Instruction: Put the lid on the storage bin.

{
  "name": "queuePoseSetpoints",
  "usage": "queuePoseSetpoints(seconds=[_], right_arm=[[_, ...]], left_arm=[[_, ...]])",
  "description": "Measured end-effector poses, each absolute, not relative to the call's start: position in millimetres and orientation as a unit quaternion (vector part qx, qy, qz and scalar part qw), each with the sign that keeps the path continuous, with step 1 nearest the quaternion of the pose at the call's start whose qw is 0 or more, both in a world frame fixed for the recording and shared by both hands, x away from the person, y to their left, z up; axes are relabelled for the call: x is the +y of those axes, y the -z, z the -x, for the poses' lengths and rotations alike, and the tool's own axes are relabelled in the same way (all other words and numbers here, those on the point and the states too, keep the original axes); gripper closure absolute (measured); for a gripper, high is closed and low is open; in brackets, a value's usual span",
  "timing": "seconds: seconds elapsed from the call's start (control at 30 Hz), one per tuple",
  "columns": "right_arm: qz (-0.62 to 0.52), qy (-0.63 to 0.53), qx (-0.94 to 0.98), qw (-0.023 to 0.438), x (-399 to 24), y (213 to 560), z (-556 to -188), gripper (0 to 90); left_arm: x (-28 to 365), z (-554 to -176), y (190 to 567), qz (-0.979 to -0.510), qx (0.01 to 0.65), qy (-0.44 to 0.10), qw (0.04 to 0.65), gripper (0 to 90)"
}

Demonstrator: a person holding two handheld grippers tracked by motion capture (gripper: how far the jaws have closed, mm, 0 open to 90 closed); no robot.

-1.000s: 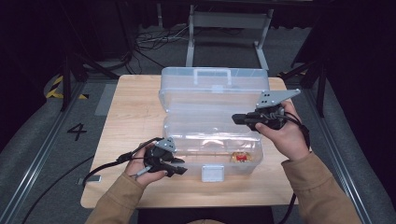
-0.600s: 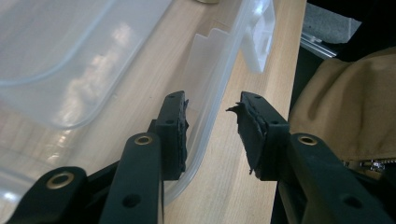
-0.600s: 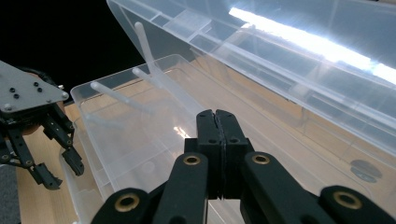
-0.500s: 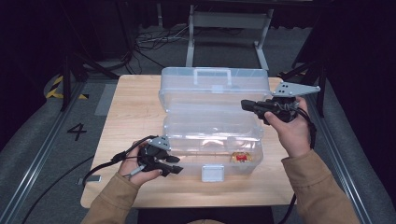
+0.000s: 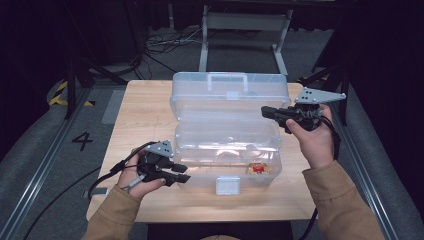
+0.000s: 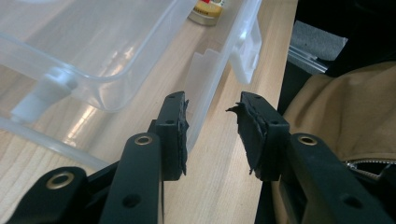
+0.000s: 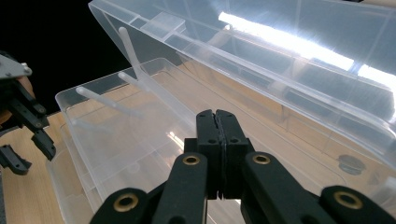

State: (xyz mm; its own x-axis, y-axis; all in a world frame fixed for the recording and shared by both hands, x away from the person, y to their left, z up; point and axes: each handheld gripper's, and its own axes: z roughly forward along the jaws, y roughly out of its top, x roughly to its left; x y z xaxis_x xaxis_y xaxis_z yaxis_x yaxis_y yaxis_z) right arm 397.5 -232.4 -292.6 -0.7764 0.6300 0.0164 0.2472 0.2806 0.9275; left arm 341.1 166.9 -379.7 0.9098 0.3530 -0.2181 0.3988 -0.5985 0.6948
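Note:
A clear plastic toolbox stands open on the wooden table, its lid tipped back. A small red and yellow item lies inside near the white front latch. My left gripper is at the box's front left corner; its jaws have just been closing but stand open, and nothing is pressed between them. The box wall, the latch and the item lie beyond. My right gripper hovers shut and empty at the box's right side, pointing into it under the lid.
The table's front edge runs close behind the left hand, beside a tan sleeve. Cables and a metal stand lie beyond the table's far edge. A floor mark "4" and rails sit at the left.
The left gripper has lifted slightly by the box's front left corner. The right gripper shifted a little right and back early on, then held still, shut throughout.

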Motion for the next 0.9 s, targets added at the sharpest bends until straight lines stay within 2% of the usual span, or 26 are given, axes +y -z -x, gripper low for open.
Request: queuePoseSetpoints(seconds=[0.27, 0.53, 0.9], right_arm=[[-0.28, -0.528, 0.781, 0.181, -232.7, 291.9, -398.1, 89.7], [-0.282, -0.526, 0.782, 0.181, -233.0, 291.2, -399.0, 89.8], [-0.285, -0.529, 0.777, 0.187, -235.3, 287.6, -400.5, 89.9]], left_arm=[[172.9, -334.0, 361.4, -0.869, 0.208, 0.001, 0.448, 66.9], [171.4, -334.9, 354.1, -0.842, 0.234, -0.039, 0.484, 73.0], [163.7, -341.0, 357.8, -0.841, 0.269, -0.047, 0.467, 80.9]])
